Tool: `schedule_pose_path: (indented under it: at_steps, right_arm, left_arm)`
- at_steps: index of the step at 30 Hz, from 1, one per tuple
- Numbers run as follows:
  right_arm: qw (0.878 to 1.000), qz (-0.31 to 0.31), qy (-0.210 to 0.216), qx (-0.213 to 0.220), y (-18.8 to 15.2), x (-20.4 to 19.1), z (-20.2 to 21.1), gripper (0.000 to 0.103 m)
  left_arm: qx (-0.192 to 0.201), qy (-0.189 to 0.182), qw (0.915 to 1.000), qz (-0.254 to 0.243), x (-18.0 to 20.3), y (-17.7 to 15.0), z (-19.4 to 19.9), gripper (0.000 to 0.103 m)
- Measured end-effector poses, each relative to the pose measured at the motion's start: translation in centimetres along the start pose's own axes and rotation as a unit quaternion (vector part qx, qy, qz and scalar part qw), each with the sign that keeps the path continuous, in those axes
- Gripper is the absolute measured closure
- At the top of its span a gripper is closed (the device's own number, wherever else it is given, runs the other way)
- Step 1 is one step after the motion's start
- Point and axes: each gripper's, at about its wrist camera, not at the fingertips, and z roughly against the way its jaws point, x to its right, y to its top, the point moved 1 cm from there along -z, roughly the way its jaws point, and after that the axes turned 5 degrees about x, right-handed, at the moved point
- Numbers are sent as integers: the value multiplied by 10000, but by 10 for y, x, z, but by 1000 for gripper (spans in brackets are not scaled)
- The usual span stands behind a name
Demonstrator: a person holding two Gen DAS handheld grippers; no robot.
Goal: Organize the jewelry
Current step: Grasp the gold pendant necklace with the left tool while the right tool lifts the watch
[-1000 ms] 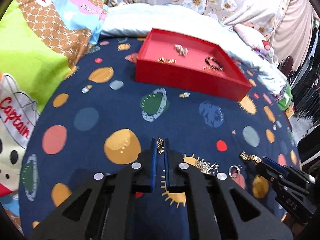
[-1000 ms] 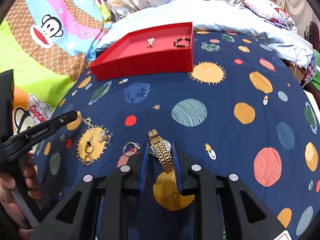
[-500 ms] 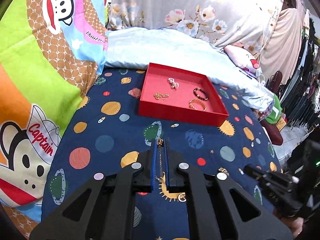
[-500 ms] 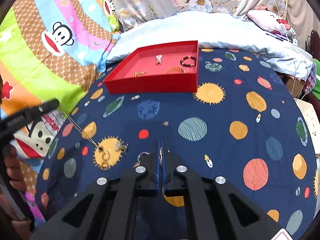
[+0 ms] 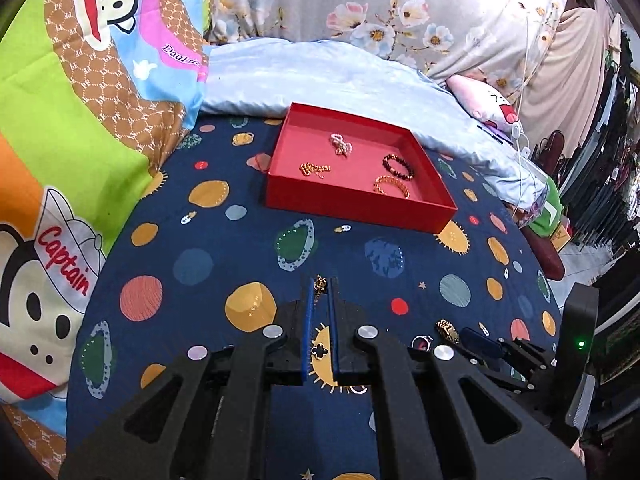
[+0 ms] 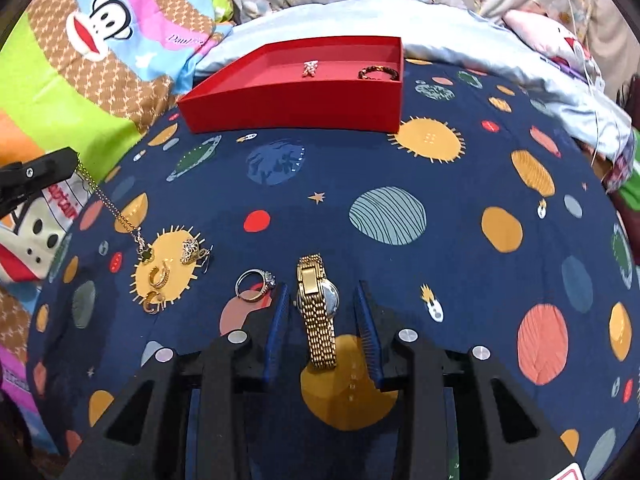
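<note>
My left gripper [image 5: 321,288] pinches a thin gold necklace [image 6: 110,208], its pendant dangling low centre. My right gripper [image 6: 320,300] has its fingers spread around the gold watch [image 6: 316,312] on the bed. The watch looks slick and floppy; I'd grip its case. The red tray [image 5: 352,204] waits at upper centre.

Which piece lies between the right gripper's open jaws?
On the navy planet-print bedspread, in front of the red tray, lies a gold watch, stretched out lengthwise. Unlike the silver ring just left of it, it has a long mesh-link band.
</note>
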Motion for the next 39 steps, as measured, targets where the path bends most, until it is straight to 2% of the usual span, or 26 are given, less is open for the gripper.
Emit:
schedule_pose_path:
  at_steps: [2, 11, 22, 30, 39]
  right_arm:
    - [10000, 63, -42, 4, 1, -1, -1, 80]
    - [9998, -149, 70, 124, 7, 3, 10, 80]
    - [9972, -226, 341, 629, 46, 6, 47, 80]
    - [9938, 46, 465, 1004, 105, 8, 53, 80]
    - [9930, 23, 623, 1005, 194, 20, -4, 80]
  left_arm:
    - [-14, -15, 10000, 8, 0, 0, -1, 97]
    - [152, -76, 9998, -41, 3, 12, 7, 97]
    - [684, -266, 9968, -301, 18, 62, 28, 97]
    - [1132, -311, 9914, -577, 36, 130, 18, 97]
    - [1423, -167, 9876, -639, 43, 204, -34, 97]
